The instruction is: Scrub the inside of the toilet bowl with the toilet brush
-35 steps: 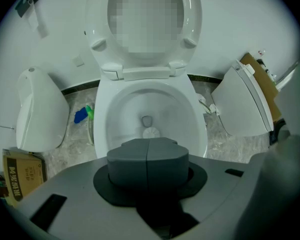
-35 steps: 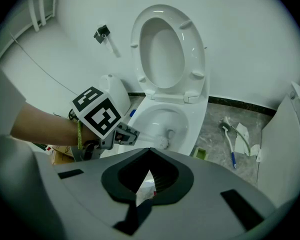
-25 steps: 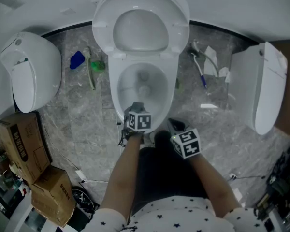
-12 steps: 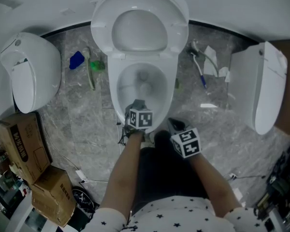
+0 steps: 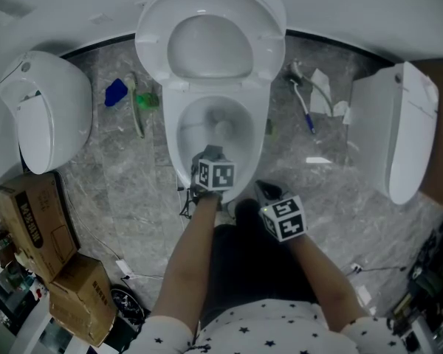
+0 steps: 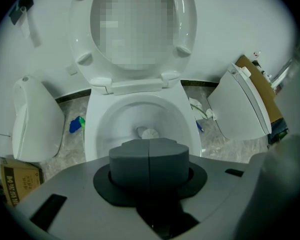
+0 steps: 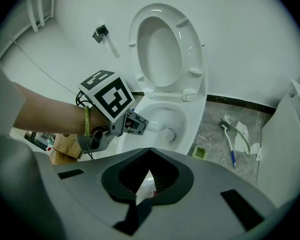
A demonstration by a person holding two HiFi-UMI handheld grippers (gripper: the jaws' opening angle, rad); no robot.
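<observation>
Toilet bowl stands with its seat raised. Left gripper clamps the toilet brush; right gripper idles, jaws apart, empty. The brush's head sits low inside the bowl: scrubbing looks begun, most of it left.

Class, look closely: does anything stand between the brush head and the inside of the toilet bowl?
Nothing visible does. The seat is raised, and the brush, gripped by the left hand-held gripper, has its head down inside the open bowl.
</observation>
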